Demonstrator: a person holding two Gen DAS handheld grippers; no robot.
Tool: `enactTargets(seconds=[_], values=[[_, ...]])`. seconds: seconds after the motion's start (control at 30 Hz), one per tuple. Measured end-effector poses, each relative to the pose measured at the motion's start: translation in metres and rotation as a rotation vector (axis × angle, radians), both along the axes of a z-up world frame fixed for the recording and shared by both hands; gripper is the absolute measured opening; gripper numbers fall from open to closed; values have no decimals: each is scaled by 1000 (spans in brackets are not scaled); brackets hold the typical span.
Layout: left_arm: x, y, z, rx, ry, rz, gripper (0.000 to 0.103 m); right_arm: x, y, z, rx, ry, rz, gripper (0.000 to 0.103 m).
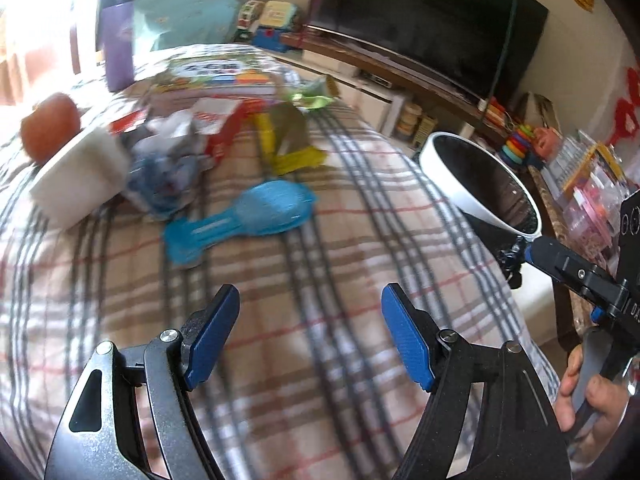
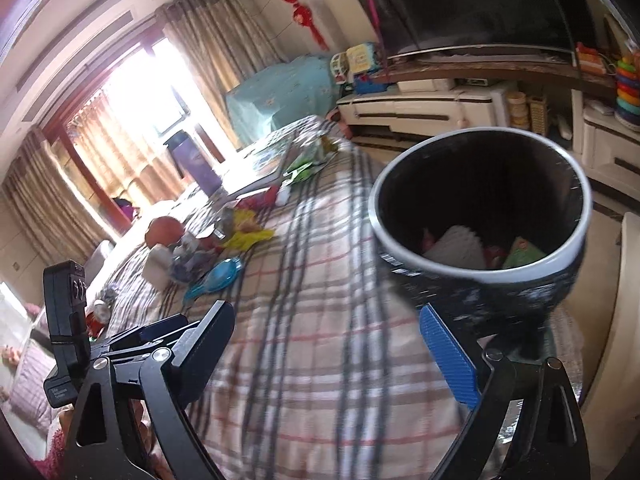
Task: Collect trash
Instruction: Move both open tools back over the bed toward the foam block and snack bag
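Two hand-held grippers were seen. The left gripper (image 1: 310, 336) was built of black and grey metal arms joined by round silver screws, and its fingers (image 1: 408, 344) were faced with ribbed blue pads. The right gripper (image 2: 332, 356) was made of black arms with the same silver screws and a ribbed blue pad. A black box with round sockets and small white lettering was fixed to each. A bare hand (image 1: 588, 396) was seen, with no sleeve visible.

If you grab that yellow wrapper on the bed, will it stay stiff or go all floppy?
Probably floppy: the yellow wrapper lies crumpled and creased on the plaid blanket. It looks thin and empty, so likely very light. It may crinkle and slip between smooth jaws.
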State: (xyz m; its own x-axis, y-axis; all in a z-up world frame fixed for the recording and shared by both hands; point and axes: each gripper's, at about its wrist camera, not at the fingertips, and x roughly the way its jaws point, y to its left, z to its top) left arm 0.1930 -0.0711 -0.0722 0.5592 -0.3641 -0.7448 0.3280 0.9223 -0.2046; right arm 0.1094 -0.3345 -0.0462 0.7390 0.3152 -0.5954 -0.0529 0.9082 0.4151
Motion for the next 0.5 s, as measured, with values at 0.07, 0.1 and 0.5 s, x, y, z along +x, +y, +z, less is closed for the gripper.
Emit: enactTargets(seconds=[0.07,0.1,0.5], values=[[-3,11,0,-2,0,19,75,1,8,-2,-3,6,17,95],[-4,16,-1,-2,0,28,75,2,13,-3,-5,9,25,95],[-16,69,-3,-12,-1,141,75,11,53,-16,-28,40,100,95]])
